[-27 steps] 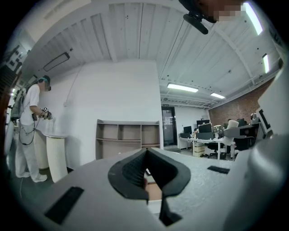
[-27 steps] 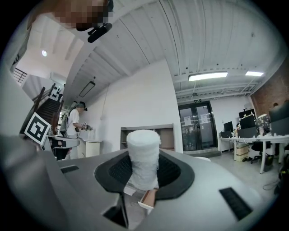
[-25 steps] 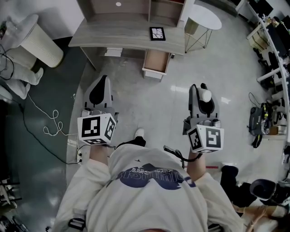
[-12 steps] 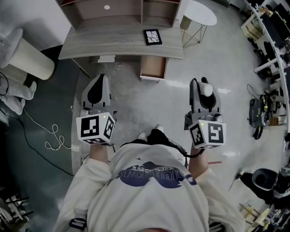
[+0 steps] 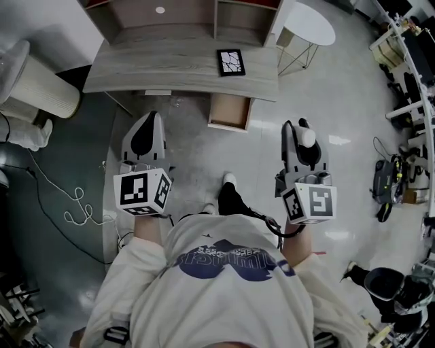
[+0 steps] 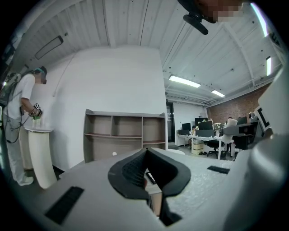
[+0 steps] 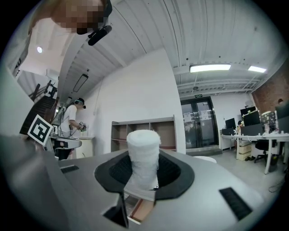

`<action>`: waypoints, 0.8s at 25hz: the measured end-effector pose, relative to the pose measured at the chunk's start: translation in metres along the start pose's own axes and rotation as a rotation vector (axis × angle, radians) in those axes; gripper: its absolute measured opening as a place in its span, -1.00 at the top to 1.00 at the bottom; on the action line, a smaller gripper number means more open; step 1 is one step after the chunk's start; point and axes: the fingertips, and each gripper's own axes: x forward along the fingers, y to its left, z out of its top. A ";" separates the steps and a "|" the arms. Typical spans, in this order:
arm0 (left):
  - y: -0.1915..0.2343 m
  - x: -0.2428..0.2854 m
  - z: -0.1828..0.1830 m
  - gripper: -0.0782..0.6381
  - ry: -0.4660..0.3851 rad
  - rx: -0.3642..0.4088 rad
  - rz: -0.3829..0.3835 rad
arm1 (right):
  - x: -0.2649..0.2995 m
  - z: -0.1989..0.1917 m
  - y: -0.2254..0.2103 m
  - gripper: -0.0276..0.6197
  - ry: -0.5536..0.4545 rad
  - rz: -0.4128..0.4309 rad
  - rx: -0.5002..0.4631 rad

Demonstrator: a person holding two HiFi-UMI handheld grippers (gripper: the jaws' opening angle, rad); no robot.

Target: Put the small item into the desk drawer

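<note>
Right gripper (image 5: 304, 129) has its jaws partway apart and clamped on the small item (image 5: 308, 138), a white wrapped roll standing upright between the pads. In the right gripper view the top of the small item (image 7: 143, 153) sticks up past the jaws, but its lower end is buried in the black padding, so I can't tell how long it is.

Left gripper (image 5: 151, 119) is closed, tips meeting, nothing in it. In the left gripper view the left gripper (image 6: 146, 150) blocks most of the middle of the frame.

The desk drawer (image 5: 230, 112) is pulled out from under the desk (image 5: 170, 64), well apart from both grippers, across a stretch of floor. Can't make out what's inside from the head view. In both gripper views only a sliver of it peeks out through the gap under the jaws.

The shelf unit (image 5: 183, 17) on the desk is cut off at the top edge. A black-and-white patterned tile (image 5: 231, 61) lies on the desktop. The person's torso covers the floor below the hands.
</note>
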 end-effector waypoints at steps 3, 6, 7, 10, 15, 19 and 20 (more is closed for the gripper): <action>-0.006 0.028 -0.002 0.76 0.008 -0.001 0.012 | 0.023 -0.007 -0.015 0.54 0.017 0.034 0.006; -0.014 0.053 -0.001 0.76 0.018 -0.004 0.023 | 0.041 -0.011 -0.029 0.54 0.037 0.076 0.007; -0.017 0.061 -0.001 0.76 0.021 -0.002 0.025 | 0.046 -0.013 -0.034 0.54 0.042 0.086 0.007; -0.027 0.083 0.000 0.76 0.026 0.005 0.029 | 0.061 -0.019 -0.052 0.54 0.056 0.103 0.015; -0.036 0.110 -0.004 0.76 0.040 0.019 0.044 | 0.086 -0.030 -0.071 0.54 0.073 0.131 0.024; -0.037 0.126 -0.011 0.76 0.063 0.027 0.046 | 0.106 -0.038 -0.077 0.54 0.086 0.145 0.034; -0.035 0.129 -0.012 0.76 0.068 0.028 0.046 | 0.111 -0.040 -0.076 0.54 0.091 0.146 0.035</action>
